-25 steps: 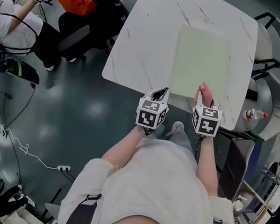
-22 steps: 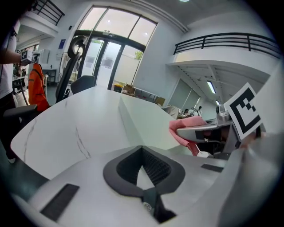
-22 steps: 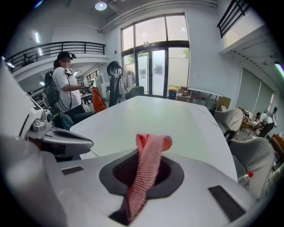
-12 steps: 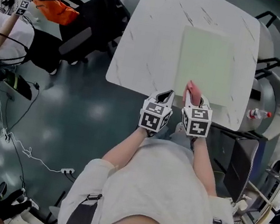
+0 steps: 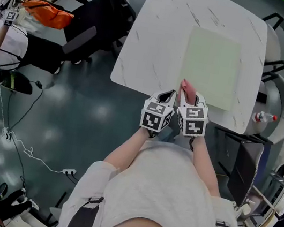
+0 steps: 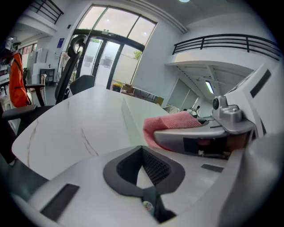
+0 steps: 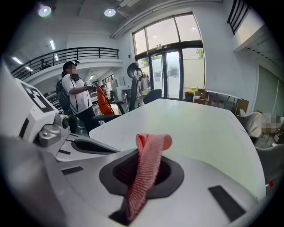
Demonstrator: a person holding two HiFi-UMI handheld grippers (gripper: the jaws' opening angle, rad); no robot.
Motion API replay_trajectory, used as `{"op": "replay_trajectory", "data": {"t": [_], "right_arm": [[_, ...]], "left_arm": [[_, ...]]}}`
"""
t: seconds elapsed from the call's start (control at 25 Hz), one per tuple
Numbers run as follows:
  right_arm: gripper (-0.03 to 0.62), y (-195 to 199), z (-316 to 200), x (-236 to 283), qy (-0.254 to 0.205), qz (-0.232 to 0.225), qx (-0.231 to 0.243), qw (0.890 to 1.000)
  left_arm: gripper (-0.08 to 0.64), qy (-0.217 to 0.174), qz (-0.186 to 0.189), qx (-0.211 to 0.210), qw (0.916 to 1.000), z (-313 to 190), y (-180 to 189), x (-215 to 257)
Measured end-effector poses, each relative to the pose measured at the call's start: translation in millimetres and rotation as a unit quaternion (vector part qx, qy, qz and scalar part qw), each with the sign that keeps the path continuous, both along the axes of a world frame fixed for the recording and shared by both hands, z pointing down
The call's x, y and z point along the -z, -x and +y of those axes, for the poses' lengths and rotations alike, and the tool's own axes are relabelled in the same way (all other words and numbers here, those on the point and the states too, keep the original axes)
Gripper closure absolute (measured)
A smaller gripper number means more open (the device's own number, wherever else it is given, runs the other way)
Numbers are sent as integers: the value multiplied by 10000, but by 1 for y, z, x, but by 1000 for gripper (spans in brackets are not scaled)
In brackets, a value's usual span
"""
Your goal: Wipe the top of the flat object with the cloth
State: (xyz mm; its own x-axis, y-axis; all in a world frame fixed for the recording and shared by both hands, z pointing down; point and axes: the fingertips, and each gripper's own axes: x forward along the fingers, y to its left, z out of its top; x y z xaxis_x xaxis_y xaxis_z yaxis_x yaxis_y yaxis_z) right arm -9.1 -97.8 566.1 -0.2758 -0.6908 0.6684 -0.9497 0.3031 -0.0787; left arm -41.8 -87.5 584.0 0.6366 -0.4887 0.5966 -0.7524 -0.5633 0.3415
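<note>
left gripper [image 5: 166,95]: jaws pressed together, nothing between them. Sits at the table's near edge, just left of the mat's near-left corner.
right gripper [image 5: 187,97]: jaws pinching the pink cloth [image 5: 186,88], with a fold standing up past the tips. Just beside the left gripper.
pink cloth: at the mat's near-left corner, seemingly lying on the top at the near edge. Contact isn't certain from these views.
change: over the last second the right gripper has carried the cloth from the mat's near-right corner leftward along the near edge to the near-left corner. Left gripper has barely shifted.
meaning: reads as one stroke across the near strip, probably finished. The middle and far parts likely remain to be wiped, so I'd say early in the job.
pale green mat [image 5: 212,63]: lies flat on the white marble table [image 5: 155,36], toward its right side, with nothing else on it.
next: likely push the cloth farther up the mat and sweep back right.
far: black office chair [image 5: 90,36] left of the table; second person [image 5: 2,42] beyond it.
</note>
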Motion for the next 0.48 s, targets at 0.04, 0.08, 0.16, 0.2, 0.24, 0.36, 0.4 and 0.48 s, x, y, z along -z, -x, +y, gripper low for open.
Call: {"op": "replay_trajectory", "data": {"t": [0.04, 0.08, 0.16, 0.2, 0.24, 0.36, 0.4, 0.48], "right_arm": [[558, 2, -1, 0, -9, -1, 21, 10000], [558, 4, -1, 0, -15, -15, 31, 10000], [558, 4, -2, 0, -25, -115, 26, 9999], [557, 3, -2, 1, -36, -196, 18, 9998], [558, 2, -2, 2, -58, -277, 11, 9996], [557, 1, 0, 7, -163, -412, 15, 9990], [558, 0, 2, 9, -194, -428, 18, 9989], [557, -2, 7, 17, -269, -473, 17, 9985]], "left_arm": [[546, -2, 3, -1, 10000, 0, 0, 0], [545, -7, 8, 3, 10000, -1, 1, 0], [546, -33, 15, 27, 10000, -2, 3, 1], [546, -53, 15, 46, 10000, -2, 4, 2], [546, -77, 16, 68, 9999, -4, 6, 3], [546, -184, 33, 133, 9997, -8, 13, 11], [546, -241, 36, 148, 9996, -9, 15, 15], [546, -386, 38, 165, 9991, -10, 18, 27]]}}
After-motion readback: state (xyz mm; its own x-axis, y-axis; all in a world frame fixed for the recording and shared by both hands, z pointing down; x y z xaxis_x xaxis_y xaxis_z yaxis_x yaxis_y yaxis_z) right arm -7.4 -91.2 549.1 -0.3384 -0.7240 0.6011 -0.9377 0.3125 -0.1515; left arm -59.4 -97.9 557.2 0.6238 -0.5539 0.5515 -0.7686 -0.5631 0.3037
